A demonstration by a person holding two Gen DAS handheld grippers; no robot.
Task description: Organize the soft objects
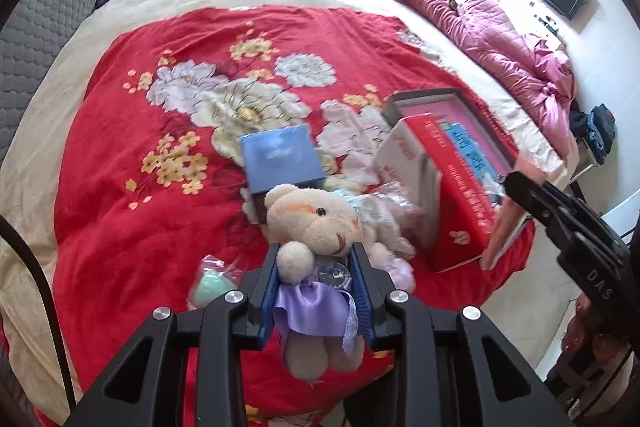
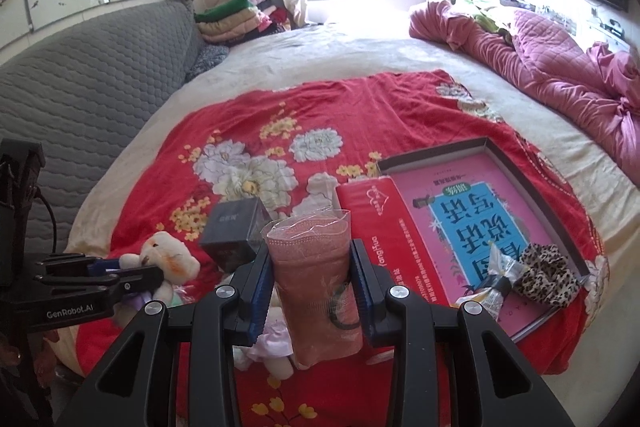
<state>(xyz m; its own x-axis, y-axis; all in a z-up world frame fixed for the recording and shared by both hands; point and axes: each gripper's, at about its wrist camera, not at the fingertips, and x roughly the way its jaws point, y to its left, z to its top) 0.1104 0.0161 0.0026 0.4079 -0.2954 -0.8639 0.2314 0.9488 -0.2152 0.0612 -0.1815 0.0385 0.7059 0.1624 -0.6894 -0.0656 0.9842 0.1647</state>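
My left gripper point(image 1: 316, 259) is shut on a cream teddy bear point(image 1: 316, 223) with a purple satin bow, held above the red floral blanket point(image 1: 160, 131). The bear also shows in the right wrist view point(image 2: 168, 259), held in the left gripper point(image 2: 132, 273). My right gripper point(image 2: 310, 255) is shut on a clear bag holding a pink face mask point(image 2: 312, 263), above the blanket's front edge. In the left wrist view the right gripper point(image 1: 520, 195) holds the pink bag point(image 1: 506, 231) at the right. Another plush toy point(image 1: 384, 227) lies below the bear.
An open shallow box point(image 2: 488, 143) with a pink book holds a leopard scrunchie point(image 2: 548, 275) and a wrapped packet point(image 2: 496, 279). A red box point(image 2: 380, 239) leans on it. A dark cube box point(image 2: 236, 231), a mint object in plastic point(image 1: 210, 287), pink quilt point(image 2: 560, 67), grey headboard point(image 2: 80, 75).
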